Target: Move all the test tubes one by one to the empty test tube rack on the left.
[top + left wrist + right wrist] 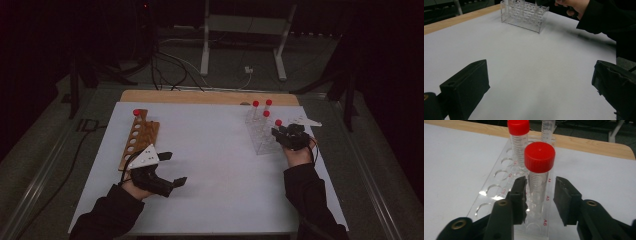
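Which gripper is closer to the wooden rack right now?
Left. The left gripper sits just beside the wooden rack; the right gripper is across the table at the clear rack.

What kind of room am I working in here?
Probably a lab or test bench: a clear tube rack holding red-capped graduated tubes, a wooden rack on a white-covered table, and cables on the floor behind.

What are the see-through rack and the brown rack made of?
The see-through rack looks like clear glossy plastic, probably acrylic: the white table shows through it and its edges glint. The brown rack looks like wood, judging by its warm matte brown colour; grain is too small to tell.
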The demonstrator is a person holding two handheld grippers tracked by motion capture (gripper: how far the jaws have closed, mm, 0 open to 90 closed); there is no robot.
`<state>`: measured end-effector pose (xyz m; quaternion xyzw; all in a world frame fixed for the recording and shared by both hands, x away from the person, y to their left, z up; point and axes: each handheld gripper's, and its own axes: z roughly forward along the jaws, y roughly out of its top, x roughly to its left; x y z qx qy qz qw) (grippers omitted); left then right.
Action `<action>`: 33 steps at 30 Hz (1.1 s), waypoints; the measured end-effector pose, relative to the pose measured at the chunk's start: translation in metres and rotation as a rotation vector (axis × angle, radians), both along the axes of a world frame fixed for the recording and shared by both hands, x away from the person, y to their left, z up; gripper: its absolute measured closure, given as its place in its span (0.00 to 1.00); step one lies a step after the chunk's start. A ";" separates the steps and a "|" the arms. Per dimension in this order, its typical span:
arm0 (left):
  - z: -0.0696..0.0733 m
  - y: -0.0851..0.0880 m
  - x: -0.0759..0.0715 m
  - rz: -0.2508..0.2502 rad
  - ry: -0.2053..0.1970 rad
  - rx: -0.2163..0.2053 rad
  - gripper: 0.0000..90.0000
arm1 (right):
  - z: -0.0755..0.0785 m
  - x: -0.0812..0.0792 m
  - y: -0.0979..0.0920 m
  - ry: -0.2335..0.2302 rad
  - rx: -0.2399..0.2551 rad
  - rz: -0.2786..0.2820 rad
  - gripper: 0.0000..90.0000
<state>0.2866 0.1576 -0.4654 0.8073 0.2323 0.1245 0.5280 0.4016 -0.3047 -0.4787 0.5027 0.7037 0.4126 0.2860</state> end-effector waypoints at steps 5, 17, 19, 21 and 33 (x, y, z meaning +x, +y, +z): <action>-0.002 -0.001 0.000 -0.005 0.010 0.006 0.02 | 0.000 0.002 0.001 0.002 0.003 0.011 0.81; -0.001 0.000 0.001 -0.007 0.017 0.000 0.02 | 0.016 -0.003 0.001 -0.023 -0.001 0.019 0.84; 0.000 0.001 0.001 -0.006 0.015 -0.004 0.02 | 0.023 -0.005 0.001 -0.036 -0.012 0.022 0.84; 0.001 0.001 0.001 -0.008 0.015 -0.004 0.02 | 0.029 -0.008 0.001 -0.049 -0.011 0.023 0.84; 0.006 -0.002 0.001 -0.019 0.017 -0.004 0.02 | 0.064 -0.026 0.002 -0.111 -0.012 0.064 0.84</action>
